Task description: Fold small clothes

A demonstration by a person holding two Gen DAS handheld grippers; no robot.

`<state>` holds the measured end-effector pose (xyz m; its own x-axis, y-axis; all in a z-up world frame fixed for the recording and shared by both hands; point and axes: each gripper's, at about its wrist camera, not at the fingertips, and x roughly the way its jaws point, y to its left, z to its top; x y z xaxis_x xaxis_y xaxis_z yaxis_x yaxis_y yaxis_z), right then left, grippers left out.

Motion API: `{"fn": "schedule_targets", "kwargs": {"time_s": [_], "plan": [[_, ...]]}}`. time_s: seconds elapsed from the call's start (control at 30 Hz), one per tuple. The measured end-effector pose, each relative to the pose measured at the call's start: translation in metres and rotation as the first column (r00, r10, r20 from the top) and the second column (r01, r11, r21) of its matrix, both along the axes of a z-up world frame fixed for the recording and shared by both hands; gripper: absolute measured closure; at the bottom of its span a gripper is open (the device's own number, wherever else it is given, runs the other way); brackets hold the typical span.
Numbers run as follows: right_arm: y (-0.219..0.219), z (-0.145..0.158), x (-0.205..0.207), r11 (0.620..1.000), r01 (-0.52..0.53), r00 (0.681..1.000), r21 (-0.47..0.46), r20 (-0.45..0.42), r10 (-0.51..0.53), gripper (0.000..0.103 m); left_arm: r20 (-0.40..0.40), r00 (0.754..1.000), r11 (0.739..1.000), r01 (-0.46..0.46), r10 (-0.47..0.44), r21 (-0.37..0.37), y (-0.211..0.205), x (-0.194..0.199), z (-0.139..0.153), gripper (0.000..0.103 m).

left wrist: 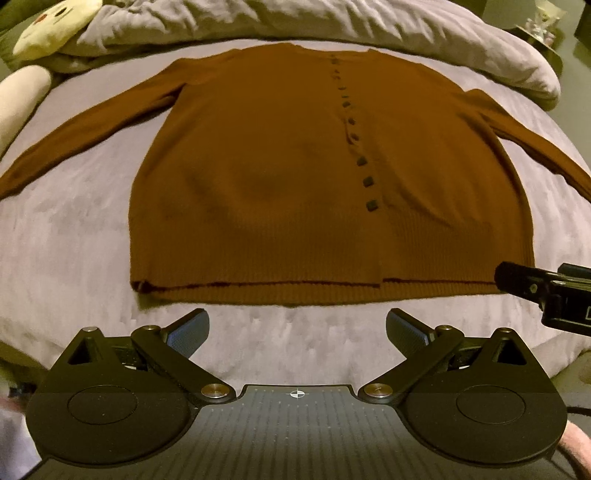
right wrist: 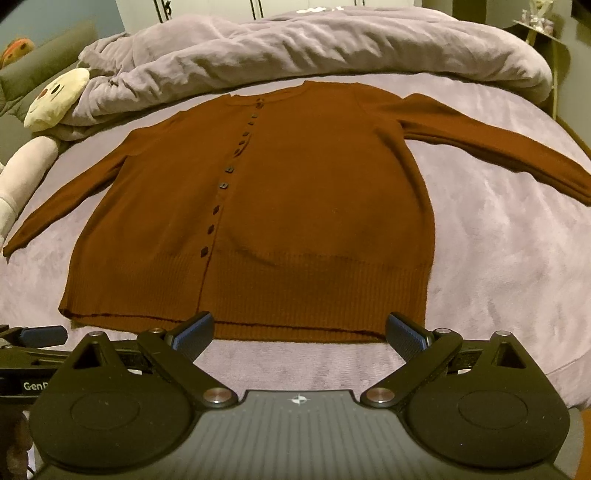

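Two spread claws point(left wrist: 297, 328) point(right wrist: 300, 330) above cardigan point(left wrist: 295, 177) hem.

Both low, bedward (shared cardigan point(left wrist: 295, 166))

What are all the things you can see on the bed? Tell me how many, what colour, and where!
cardigan: one, rusty brown, spread flat in the middle of the bed, both sleeves out to the sides
buttons: a row of about ten, dark, running down the cardigan's front
bed cover: one, pale lilac, under the cardigan
duvet: one, pale lilac, bunched up beyond the cardigan's neck
soft toy: one, cream with a face, far left beside the duvet
side table: one, far right corner, small things on it too blurry to name
left tongs: one pair, black with blue pads, open, just short of the hem
right tongs: one pair, black with blue pads, open, at the hem
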<state>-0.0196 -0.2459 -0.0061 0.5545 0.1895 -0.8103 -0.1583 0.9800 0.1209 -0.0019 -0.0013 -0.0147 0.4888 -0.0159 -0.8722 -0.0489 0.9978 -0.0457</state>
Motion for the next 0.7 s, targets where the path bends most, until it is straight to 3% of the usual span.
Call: {"fn": "schedule_targets", "kwargs": {"time_s": [0.33,0.4,0.53,0.63,0.7], "plan": [[-0.008,-0.006,-0.002,0.998,-0.021,0.999,0.061,0.043,0.018,0.004,-0.005,1.000,1.000,-0.009,0.009,-0.008,0.000,0.005,-0.004,0.000],[-0.013,-0.009,-0.002,0.995,-0.029,0.998,0.093,0.063,0.023,0.004,-0.002,1.000,1.000,-0.014,0.014,-0.008,0.002,0.006,-0.005,0.000],[-0.031,-0.019,0.007,0.977,-0.020,1.000,0.214,0.018,0.017,0.004,0.019,0.999,0.999,-0.044,0.044,-0.032,0.006,0.008,-0.002,0.000],[-0.060,-0.025,0.022,0.952,0.050,0.999,0.301,-0.021,-0.045,0.004,0.043,0.997,0.998,-0.068,0.068,-0.018,0.009,0.012,0.002,0.000],[-0.090,-0.025,0.032,0.935,0.120,0.991,0.334,0.013,-0.132,0.004,0.057,0.995,0.997,-0.077,0.076,0.007,0.011,0.017,0.006,0.000]]}}
